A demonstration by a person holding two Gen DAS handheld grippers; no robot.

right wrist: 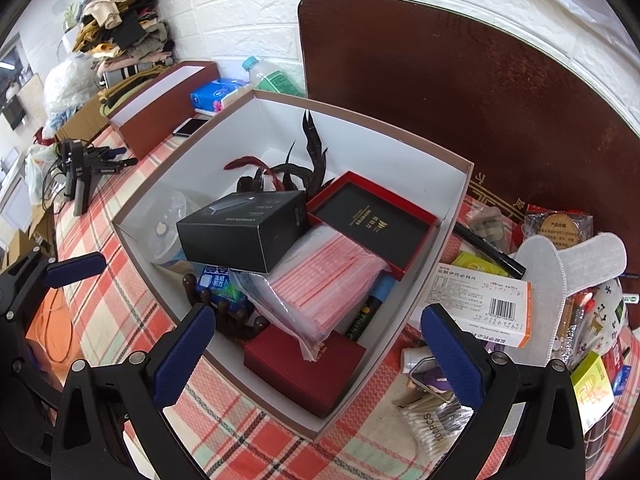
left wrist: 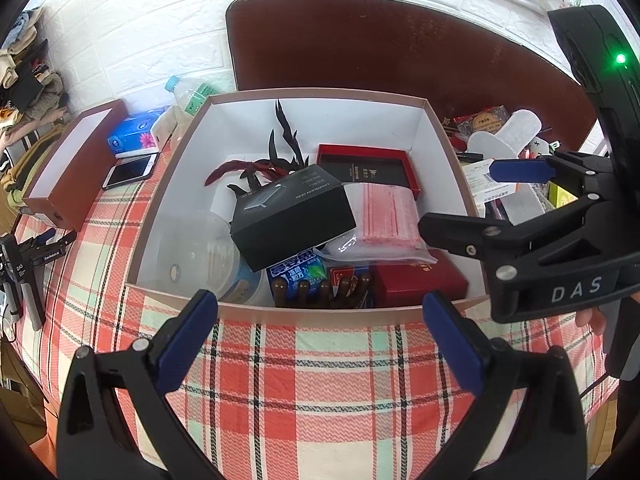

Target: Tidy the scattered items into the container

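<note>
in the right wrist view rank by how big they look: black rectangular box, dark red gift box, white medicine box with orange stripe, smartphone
1. black rectangular box
2. dark red gift box, close to the black one; it sits nearer the camera, so unsure
3. white medicine box with orange stripe
4. smartphone, clearly smallest, also farthest

The black plastic left gripper has two thick arms with flat blue pads and small round silver screws. The black plastic right gripper looks the same. In the left view it shows white letters "DAS" and a green light.
</note>
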